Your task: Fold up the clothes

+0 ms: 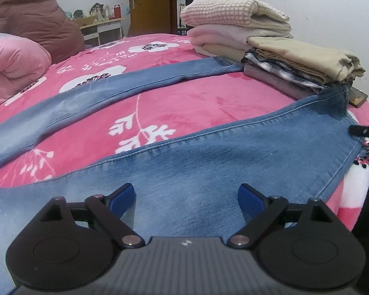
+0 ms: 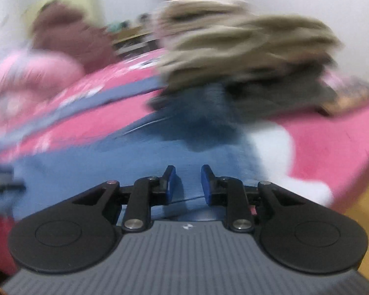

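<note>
Left gripper (image 1: 185,198), jaws wide and empty, hovers over the jeans (image 1: 233,152). Right gripper (image 2: 185,180), jaws narrowly parted, risks snagging the stack (image 2: 246,56) ahead.

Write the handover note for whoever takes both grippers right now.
Left gripper: open, empty, low over the jeans.
Right gripper: fingers slightly apart, holding nothing; its view is blurred.
Jeans lie unfolded on the pink bedspread, legs spread apart, one end against the folded stacks.
Done: two stacks of folded clothes at the far corner.
Left: fold the jeans, add them to a stack.
</note>
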Motion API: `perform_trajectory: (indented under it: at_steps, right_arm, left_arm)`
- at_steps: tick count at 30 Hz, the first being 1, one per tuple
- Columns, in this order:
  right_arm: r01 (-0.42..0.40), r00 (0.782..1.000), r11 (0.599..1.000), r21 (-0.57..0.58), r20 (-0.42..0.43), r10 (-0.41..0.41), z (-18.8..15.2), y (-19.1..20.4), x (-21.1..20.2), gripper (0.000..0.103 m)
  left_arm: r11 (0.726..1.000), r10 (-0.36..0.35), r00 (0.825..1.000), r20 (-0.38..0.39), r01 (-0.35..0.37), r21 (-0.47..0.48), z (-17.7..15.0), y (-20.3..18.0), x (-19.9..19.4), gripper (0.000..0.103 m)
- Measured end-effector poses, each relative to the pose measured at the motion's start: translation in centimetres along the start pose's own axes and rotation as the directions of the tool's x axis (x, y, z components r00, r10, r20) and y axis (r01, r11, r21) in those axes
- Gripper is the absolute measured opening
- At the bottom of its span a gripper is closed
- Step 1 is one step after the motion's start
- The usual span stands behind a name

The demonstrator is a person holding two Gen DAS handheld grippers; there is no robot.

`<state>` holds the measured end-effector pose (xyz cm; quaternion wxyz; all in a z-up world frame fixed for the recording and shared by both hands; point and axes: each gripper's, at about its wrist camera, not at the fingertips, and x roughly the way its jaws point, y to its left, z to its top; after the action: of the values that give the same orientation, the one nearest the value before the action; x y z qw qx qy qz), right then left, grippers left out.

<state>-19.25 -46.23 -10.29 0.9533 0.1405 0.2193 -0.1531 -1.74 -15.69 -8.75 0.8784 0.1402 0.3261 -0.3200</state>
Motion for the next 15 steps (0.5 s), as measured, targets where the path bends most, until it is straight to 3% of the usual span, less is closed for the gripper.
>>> perform_trajectory:
  at_steps: [6,9,13,15]
  right_arm:
    - [0.043,0.999,0.989,0.143,0.002,-0.044,0.1,-2.3,-1.8,0.025]
    - [0.064,0.998,0.975,0.213,0.000,-0.066,0.1,-3.4,-2.7,0.035]
    - [0.034,0.999,0.984,0.174,0.013,-0.037,1.2,-1.6,-3.4,0.066]
    - [0.005,1.000,0.987,0.162,0.008,-0.006,1.7,-0.2,-3.6,0.079]
  left_arm:
    - [1.000,0.014,1.000,0.003,-0.014,-0.019,0.0,0.4,-0.4,0.093]
    - [0.999,0.027,0.999,0.018,-0.026,-0.047,0.1,0.9,-1.2,0.093]
    - [0.996,0.028,0.998,0.053,-0.023,-0.087,0.1,1.8,-3.0,0.094]
    - [0.993,0.021,0.998,0.062,-0.014,-0.114,-0.2,2.4,-3.8,0.099]
